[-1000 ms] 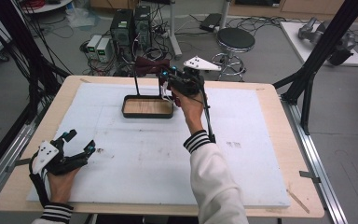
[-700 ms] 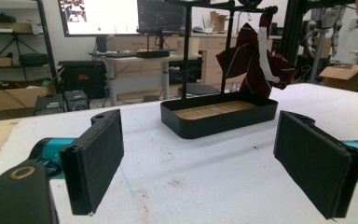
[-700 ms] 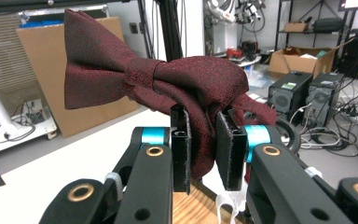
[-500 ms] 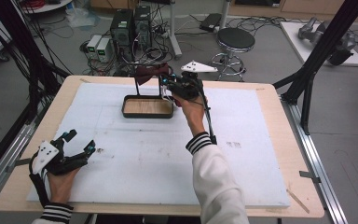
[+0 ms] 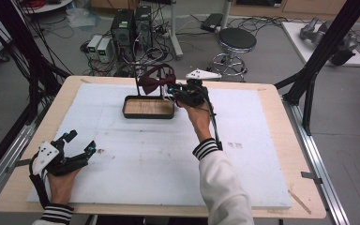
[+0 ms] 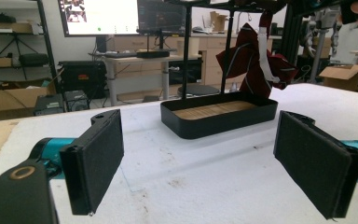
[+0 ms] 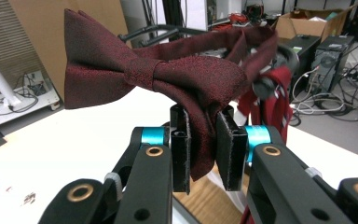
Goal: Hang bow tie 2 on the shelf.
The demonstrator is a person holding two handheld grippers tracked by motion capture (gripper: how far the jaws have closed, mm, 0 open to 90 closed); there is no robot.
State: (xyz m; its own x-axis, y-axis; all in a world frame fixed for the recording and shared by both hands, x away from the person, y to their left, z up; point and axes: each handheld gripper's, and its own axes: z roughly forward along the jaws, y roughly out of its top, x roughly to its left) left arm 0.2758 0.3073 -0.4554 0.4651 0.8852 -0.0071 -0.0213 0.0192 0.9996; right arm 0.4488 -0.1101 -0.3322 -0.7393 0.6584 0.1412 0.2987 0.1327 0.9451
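your right hand-held gripper (image 5: 177, 90) is clamped on one wing of the dark red bow tie (image 5: 156, 83), which has risen over the last second from beside the stand to above the black tray (image 5: 148, 114) at the desk's far side. your left hand-held gripper (image 5: 77, 147) rests wide open, empty, near you.

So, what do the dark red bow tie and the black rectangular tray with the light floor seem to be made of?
The dark red bow tie looks like woven fabric with a satin-like sheen and fine speckled texture. The black rectangular tray has smooth matte walls, perhaps metal or plastic; its light floor shows plank-like lines, probably wood or bamboo.
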